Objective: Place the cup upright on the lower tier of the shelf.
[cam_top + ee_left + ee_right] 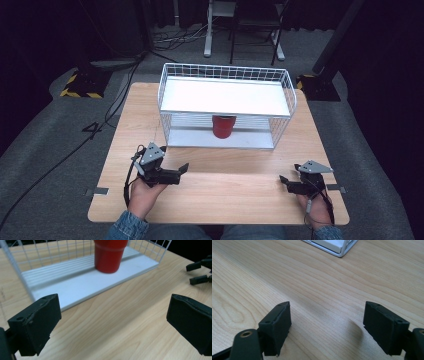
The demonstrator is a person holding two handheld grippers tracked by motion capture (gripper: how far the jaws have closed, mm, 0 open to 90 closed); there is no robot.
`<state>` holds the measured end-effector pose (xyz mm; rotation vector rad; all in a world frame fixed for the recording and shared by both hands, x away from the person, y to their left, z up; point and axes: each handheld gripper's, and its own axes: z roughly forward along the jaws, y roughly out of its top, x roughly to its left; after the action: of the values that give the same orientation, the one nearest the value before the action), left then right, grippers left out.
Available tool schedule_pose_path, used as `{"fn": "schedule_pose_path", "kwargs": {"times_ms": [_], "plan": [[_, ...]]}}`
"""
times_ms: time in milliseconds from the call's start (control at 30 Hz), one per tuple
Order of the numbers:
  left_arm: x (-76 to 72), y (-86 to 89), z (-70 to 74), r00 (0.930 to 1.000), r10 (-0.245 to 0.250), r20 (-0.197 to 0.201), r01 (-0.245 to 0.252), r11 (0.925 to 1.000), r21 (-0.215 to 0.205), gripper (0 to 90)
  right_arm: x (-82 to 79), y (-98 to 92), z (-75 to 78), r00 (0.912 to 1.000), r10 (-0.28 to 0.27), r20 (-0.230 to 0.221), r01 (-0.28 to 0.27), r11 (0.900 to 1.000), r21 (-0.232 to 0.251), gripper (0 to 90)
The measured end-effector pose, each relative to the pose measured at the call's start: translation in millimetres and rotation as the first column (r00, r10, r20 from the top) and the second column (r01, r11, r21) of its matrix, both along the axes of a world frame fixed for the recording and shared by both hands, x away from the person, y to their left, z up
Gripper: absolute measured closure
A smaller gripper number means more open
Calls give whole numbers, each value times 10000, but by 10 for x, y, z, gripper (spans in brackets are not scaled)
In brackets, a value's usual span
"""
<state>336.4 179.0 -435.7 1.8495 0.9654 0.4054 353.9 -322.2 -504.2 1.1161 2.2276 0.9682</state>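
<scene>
Nearest the person, two hands rest at the front edge of the wooden table [210, 192], each holding a black gripper. The left gripper [183, 169] sits toward the left side, angled inward toward the middle of the table, its jaws spread wide with nothing between them; its own view shows only bare wood in the gap. The right gripper [284, 182] lies near the right front corner, pointing left, jaws likewise wide apart and empty over the wood grain. The two grippers are well apart from each other.

Farther back, in the middle of the table, stands a white wire rack [166, 95] with two levels. Its upper shelf [225, 97] is a plain white board with nothing on it. On the lower shelf [82, 285], roughly at its centre, stands a red cup [223, 126], upside down with the wider end on the board, touching nothing but the shelf beneath it.

Beyond the table lies grey floor [45, 130] with cables [120, 95] trailing across it.
</scene>
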Motion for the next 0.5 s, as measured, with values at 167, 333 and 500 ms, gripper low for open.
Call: {"fn": "schedule_pose_path", "kwargs": {"times_ms": [167,333,500], "plan": [[-88,152,-43,9997,111,-230,-105,9996,266,0,0,0,0,10000,-1,4,1,10000,-3,227],[-130,293,-119,9977,116,-667,-90,9992,394,0,1,-1,0,10000,-1,-10,1,10000,7,227],[-185,389,-194,9954,72,-959,0,9972,743,0,3,-3,0,10000,11,3,-11,10000,1,226]]}}
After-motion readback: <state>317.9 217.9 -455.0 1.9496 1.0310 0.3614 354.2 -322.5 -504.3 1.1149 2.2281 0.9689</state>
